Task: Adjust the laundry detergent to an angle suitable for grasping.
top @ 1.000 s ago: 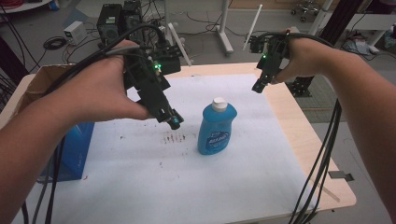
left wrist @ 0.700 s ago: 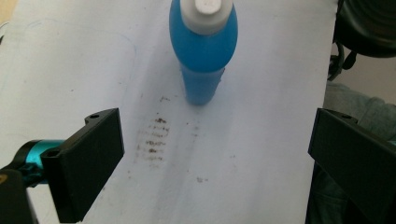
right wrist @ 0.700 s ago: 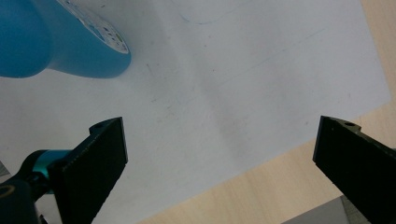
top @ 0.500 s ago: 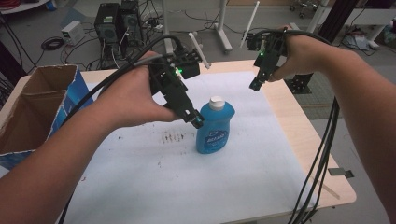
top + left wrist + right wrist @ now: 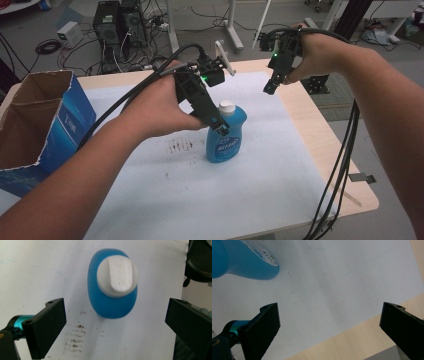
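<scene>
**Left tongs hanging over the blue bottle, both pairs spread**

You are holding the left tongs (image 5: 220, 127) right at the blue bottle (image 5: 226, 135), which is standing upright on the white sheet (image 5: 260, 175) covering the counter (image 5: 320, 125). In the left gripper view you are looking straight down on its white cap (image 5: 117, 277), and the jaws are standing wide apart on either side of the bottle, touching nothing. From the high view I cannot tell whether the jaw tips are brushing the bottle's shoulder.

You are keeping the right tongs (image 5: 270, 87) raised above the far right part of the sheet, well apart from the bottle, jaws spread and gripping nothing. In the right gripper view they are framing bare sheet and the wooden counter edge, with the bottle's base lying off at the upper left.

A patch of dark smudges (image 5: 180, 146) is marking the sheet just to the left of the bottle. An open cardboard box (image 5: 45, 125) with blue sides is sitting at the counter's left edge, well away from the bottle. Thick black cables (image 5: 340, 170) are trailing from your right hand past the counter's right side. Nothing is standing between the left tongs and the bottle.
</scene>
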Motion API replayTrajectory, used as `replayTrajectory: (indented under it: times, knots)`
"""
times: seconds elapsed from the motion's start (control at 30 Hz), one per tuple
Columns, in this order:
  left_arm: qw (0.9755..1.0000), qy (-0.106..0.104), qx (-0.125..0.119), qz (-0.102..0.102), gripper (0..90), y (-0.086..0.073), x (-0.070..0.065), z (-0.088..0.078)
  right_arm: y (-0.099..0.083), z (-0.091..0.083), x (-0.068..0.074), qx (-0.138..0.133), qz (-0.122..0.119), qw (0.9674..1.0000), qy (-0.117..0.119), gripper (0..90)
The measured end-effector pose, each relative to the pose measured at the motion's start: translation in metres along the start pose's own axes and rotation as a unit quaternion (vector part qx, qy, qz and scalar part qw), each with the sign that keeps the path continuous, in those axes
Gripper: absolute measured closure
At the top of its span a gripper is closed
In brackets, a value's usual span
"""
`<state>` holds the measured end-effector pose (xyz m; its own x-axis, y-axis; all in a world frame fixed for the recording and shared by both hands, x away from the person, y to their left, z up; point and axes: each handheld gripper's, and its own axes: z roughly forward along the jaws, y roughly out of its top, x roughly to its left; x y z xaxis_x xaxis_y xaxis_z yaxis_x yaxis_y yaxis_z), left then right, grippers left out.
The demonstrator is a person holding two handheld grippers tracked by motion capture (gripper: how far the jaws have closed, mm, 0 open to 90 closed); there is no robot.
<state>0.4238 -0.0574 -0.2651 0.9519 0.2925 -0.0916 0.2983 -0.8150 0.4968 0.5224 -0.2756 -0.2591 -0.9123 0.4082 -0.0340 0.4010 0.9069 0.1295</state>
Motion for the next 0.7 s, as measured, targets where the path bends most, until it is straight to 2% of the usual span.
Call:
replayTrajectory:
  times: [0.4,0.5,0.7]
  knots:
    - [0.9998,0.000,0.020,0.002,3.3,0.011,-0.001,0.031,0.000,0.001,0.001,0.000,-0.001,1.0000,-0.002,2.1]
    - [0.9998,0.004,0.019,0.003,3.4,0.014,-0.002,0.035,0.001,0.001,0.001,0.000,0.001,1.0000,-0.002,2.1]
    - [0.9999,0.011,0.008,-0.010,3.3,0.018,-0.003,0.041,0.001,0.002,0.000,0.000,-0.001,1.0000,-0.002,2.1]
